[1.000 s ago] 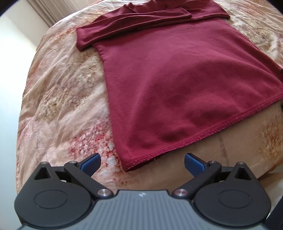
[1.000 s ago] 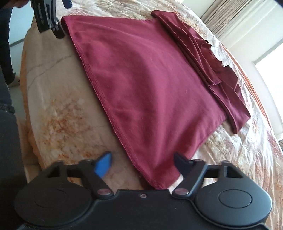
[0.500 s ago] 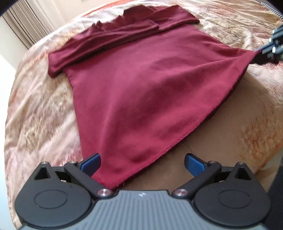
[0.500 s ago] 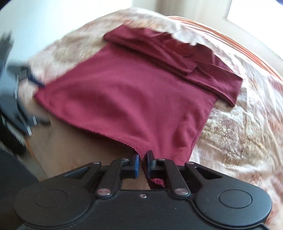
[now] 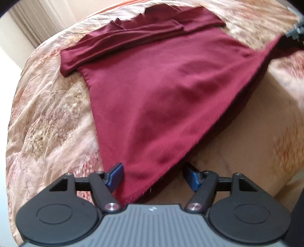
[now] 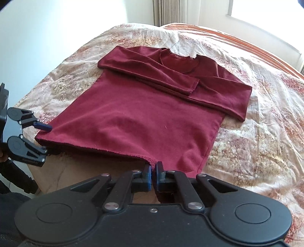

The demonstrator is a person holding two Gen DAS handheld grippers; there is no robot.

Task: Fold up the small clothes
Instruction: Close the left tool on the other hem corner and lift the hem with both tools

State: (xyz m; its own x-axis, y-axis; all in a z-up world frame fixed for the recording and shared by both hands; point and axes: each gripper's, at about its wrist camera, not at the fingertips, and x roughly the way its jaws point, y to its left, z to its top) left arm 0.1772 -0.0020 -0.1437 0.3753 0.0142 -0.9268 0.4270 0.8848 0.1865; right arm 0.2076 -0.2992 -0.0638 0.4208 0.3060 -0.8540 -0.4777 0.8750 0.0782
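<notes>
A dark red long-sleeved shirt (image 6: pixel 144 117) lies flat on the bed, both sleeves folded across the chest. My right gripper (image 6: pixel 153 172) is shut on the shirt's bottom hem near its right corner and lifts it slightly. My left gripper (image 5: pixel 153 175) is open, its blue fingers straddling the hem's left corner (image 5: pixel 136 191). It also shows in the right wrist view (image 6: pixel 45 137), one finger above and one below that corner. The right gripper (image 5: pixel 293 32) shows at the far right edge of the left wrist view.
The bed has a floral beige and pink quilt (image 6: pixel 256 123). Its near edge drops off below the hem (image 6: pixel 79 171). A white wall and curtains (image 6: pixel 171 11) stand behind the bed. A dark sleeve (image 6: pixel 15 176) is at lower left.
My right gripper closed on the hem and has raised it. My left gripper moved in around the left corner and its fingers have narrowed, still open.
</notes>
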